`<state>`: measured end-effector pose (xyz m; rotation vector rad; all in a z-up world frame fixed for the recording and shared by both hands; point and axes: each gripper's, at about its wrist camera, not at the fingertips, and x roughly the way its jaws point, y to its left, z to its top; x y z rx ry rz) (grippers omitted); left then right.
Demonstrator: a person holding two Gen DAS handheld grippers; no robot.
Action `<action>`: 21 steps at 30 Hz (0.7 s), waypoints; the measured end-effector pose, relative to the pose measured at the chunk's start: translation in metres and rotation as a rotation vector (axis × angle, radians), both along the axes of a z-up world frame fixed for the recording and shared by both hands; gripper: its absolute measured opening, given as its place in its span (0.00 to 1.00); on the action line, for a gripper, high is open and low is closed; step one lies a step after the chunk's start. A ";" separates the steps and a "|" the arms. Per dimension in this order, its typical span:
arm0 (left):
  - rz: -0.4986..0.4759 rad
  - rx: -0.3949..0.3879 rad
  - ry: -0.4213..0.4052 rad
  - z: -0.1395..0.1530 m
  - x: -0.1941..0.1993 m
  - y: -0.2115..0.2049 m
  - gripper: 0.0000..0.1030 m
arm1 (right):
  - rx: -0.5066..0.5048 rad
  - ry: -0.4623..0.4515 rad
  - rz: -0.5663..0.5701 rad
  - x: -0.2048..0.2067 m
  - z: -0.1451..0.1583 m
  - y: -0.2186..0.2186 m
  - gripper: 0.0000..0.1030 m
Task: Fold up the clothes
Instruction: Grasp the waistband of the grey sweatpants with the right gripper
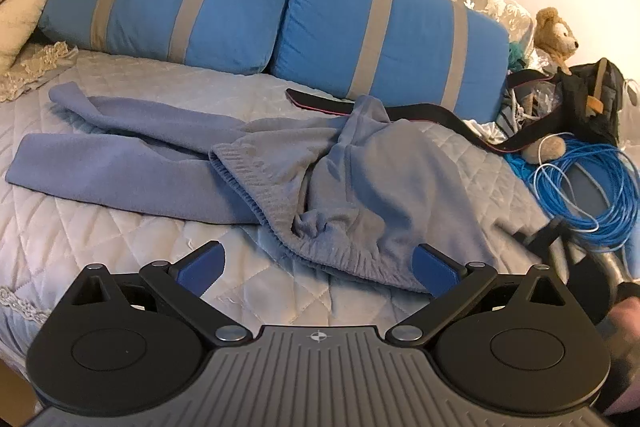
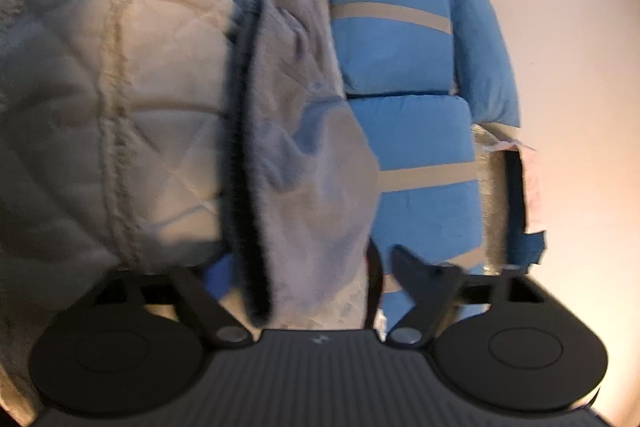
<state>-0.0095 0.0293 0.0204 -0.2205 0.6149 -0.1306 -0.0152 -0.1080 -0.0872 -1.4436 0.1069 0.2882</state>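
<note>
Clearly, a pair of grey-blue fleece trousers is spread across a quilted white bedspread, with the legs stretched toward the left of the left wrist view and the ribbed waistband bunched up in the middle. The left gripper is held just above the near edge of the waistband, and its blue-padded fingers are seen spread wide apart, with nothing pressed between them. One pad is placed over bare quilt, the other beside the crumpled waistband.

In the right wrist view, the same trousers are seen running lengthwise between the fingers of the right gripper. Fabric is draped between the jaws, but the picture is blurred and the left finger is largely hidden behind the cloth, so it cannot be told whether the pads are pressed on the garment or only placed around it.

Two blue pillows with grey stripes are propped along the far side of the bed, just behind the trousers. A black strap is laid across the bed near the right pillow and is led toward a black bag at the right; what is kept in the bag cannot be made out. A coil of blue cable is piled beside it, and a stuffed bear is seated behind.
</note>
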 end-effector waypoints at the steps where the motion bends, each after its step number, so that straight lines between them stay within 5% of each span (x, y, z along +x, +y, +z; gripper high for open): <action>1: 0.000 -0.008 0.000 0.000 0.000 0.001 0.99 | -0.002 0.009 0.002 -0.002 -0.002 0.001 0.63; 5: 0.000 -0.040 -0.010 0.004 0.000 0.004 0.99 | -0.050 0.041 0.015 -0.010 -0.013 0.003 0.34; 14: -0.010 -0.070 -0.043 0.021 0.010 0.011 0.99 | 0.014 0.047 -0.004 -0.012 -0.010 0.005 0.16; 21: -0.072 -0.143 -0.023 0.027 0.063 0.053 0.94 | 0.050 0.073 -0.030 -0.014 -0.007 0.004 0.16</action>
